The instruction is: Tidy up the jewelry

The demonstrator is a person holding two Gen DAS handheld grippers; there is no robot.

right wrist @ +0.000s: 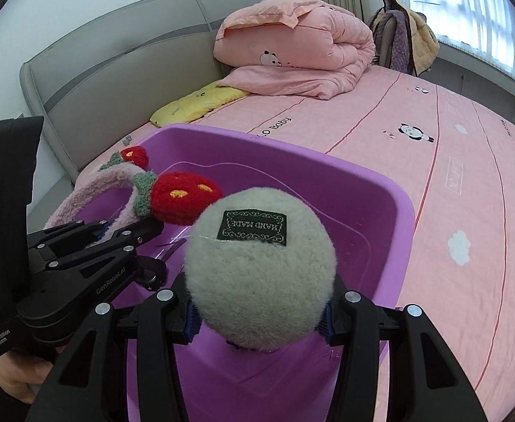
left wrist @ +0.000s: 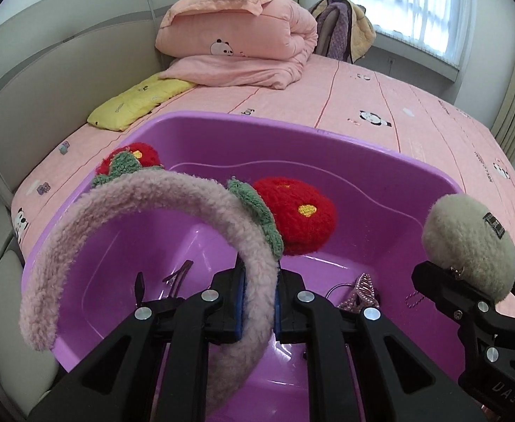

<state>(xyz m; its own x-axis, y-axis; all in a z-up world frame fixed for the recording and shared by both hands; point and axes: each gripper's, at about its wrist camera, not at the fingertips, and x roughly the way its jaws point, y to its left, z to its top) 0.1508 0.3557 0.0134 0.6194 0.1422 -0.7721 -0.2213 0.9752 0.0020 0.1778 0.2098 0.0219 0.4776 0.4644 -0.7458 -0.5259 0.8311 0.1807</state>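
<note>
Left gripper [left wrist: 259,302] pinching the fuzzy pink headband [left wrist: 145,232] on one side of its arc, pads tight on the plush. Band arching up over the near left corner of the purple basin [left wrist: 327,147], its red strawberry pompoms [left wrist: 297,218] hanging above the basin's middle. Right gripper [right wrist: 261,316] clamped on the round grey plush puff [right wrist: 257,267], poised over the basin's near right edge. Down on the basin floor, a hair clip [left wrist: 178,276] and a pink claw clip [left wrist: 361,293]. Basin resting on the pink bed [right wrist: 450,183].

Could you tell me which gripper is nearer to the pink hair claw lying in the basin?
Left. The left gripper holds the headband just above and beside the hair claw; the right gripper, holding the pompom, sits farther right.
</note>
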